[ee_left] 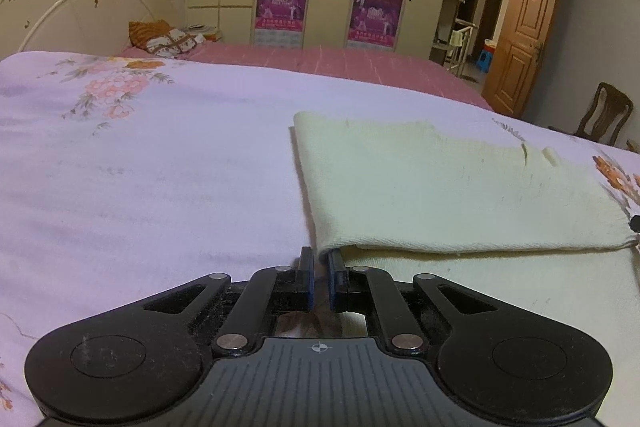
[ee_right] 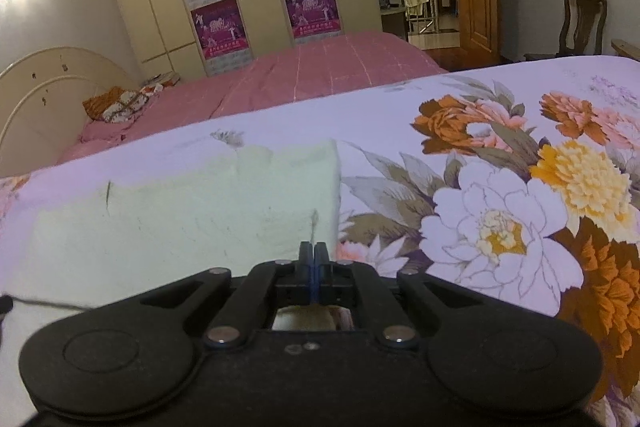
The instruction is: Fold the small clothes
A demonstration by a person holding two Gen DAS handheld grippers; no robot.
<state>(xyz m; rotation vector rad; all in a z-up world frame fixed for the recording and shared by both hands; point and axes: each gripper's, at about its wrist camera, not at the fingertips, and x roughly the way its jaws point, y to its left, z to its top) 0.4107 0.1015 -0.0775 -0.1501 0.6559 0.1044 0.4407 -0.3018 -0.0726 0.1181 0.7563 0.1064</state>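
Our left gripper point(ee_left: 320, 259) and right gripper point(ee_right: 314, 251), both pinched narrow, sit at the cloth's point(ee_left: 440, 187) near corners; it runs crosswise between them.

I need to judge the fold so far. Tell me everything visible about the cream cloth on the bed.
The cream cloth is a pale, woven-looking fabric folded over on itself, its upper layer lying flat over a lower one that extends toward the camera. It rests on the floral sheet. A few loose threads show. The left tongs sit at its near left corner, the right tongs at its near right corner, both nearly closed.
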